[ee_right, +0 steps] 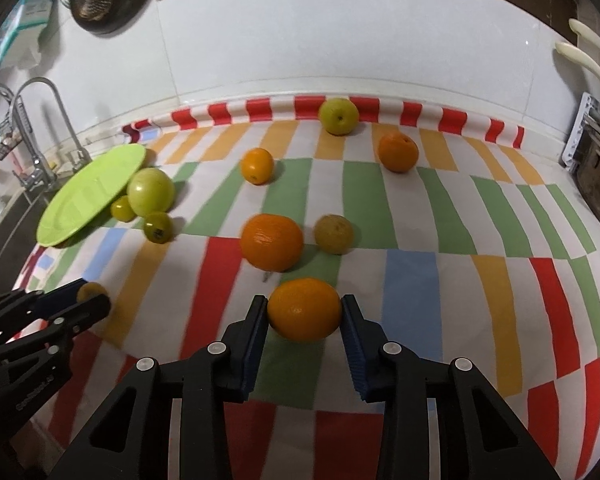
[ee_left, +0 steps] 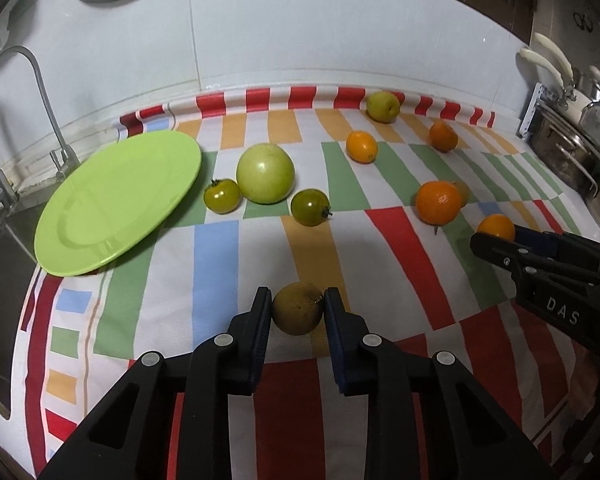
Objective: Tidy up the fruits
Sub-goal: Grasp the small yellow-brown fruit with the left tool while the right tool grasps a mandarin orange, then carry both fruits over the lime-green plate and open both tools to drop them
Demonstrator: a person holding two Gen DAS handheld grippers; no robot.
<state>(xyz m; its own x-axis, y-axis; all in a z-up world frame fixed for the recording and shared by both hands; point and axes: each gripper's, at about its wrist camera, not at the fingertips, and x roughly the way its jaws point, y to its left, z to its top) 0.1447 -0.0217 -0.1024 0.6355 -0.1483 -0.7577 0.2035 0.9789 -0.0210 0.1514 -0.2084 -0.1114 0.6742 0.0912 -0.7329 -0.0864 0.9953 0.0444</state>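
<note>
no fruit on green plate [ee_left: 116,208]

both wrist views low and close, facing the back wall, sharing the striped cloth [ee_left: 228,264] and green plate [ee_right: 80,200]

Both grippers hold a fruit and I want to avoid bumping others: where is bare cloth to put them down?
Free: the near cloth strip between the green plate and the left gripper, and the right-hand cloth beyond the right gripper. Crowded: beside the plate around the big green fruit, and around the large orange.
</note>
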